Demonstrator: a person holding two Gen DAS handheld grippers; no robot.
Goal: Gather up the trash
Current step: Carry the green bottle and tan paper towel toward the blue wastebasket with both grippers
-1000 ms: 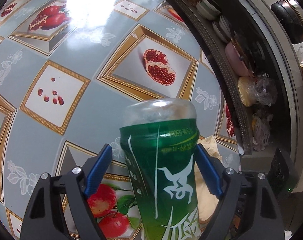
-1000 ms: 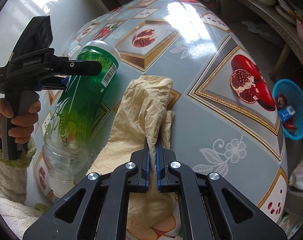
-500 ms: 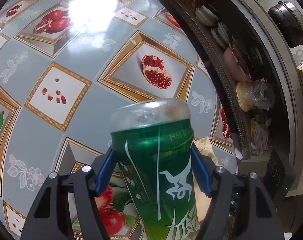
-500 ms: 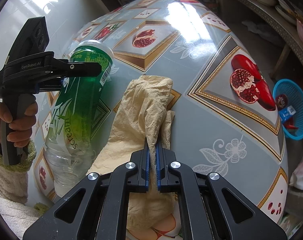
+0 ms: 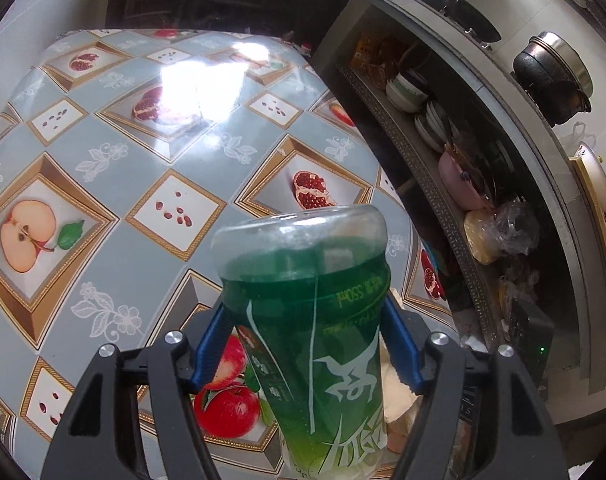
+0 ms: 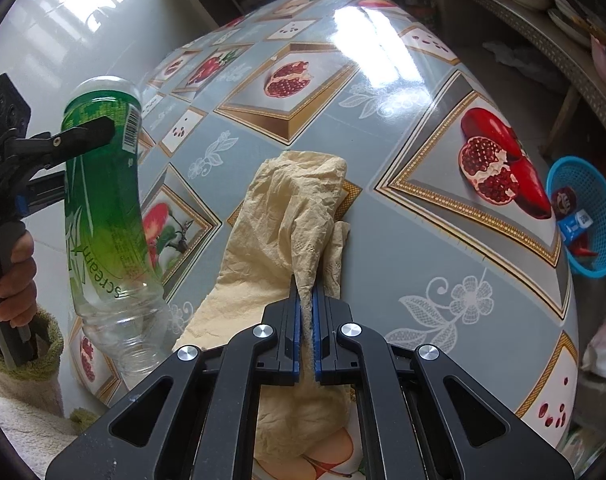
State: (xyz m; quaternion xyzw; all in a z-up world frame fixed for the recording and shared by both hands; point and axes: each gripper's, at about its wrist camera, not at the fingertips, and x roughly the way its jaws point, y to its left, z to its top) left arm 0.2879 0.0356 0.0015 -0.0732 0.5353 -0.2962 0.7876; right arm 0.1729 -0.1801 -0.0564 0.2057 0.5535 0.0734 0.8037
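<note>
Green plastic bottle (image 5: 315,344): empty drink bottle with a green label, held by your left gripper (image 5: 307,344) with both blue pads against its sides. It hangs base-up and neck-down, clear of the tablecloth (image 5: 143,184), at the table's near-left corner in the right wrist view (image 6: 103,200).

Beige crumpled napkin (image 6: 291,216): lies on the cloth at near centre. Your right gripper (image 6: 308,320) has its jaws pressed together on a fold of it; most of the sheet rests on the table.

Blue basket (image 6: 599,196): on the floor beyond the table's right edge, with a few wrappers inside; it looks like the collection bin.

Step in hand: pick-up done for both items, carry not yet begun. Next move, as I judge it, calls for you to bring the bottle across to the right and over the table edge, then down to the basket; the napkin likewise.

Room: the table's far half is bare and glossy. A shelf of bowls and plates (image 5: 427,116) runs along the right, near the basket, so keep the swing low and short there.
</note>
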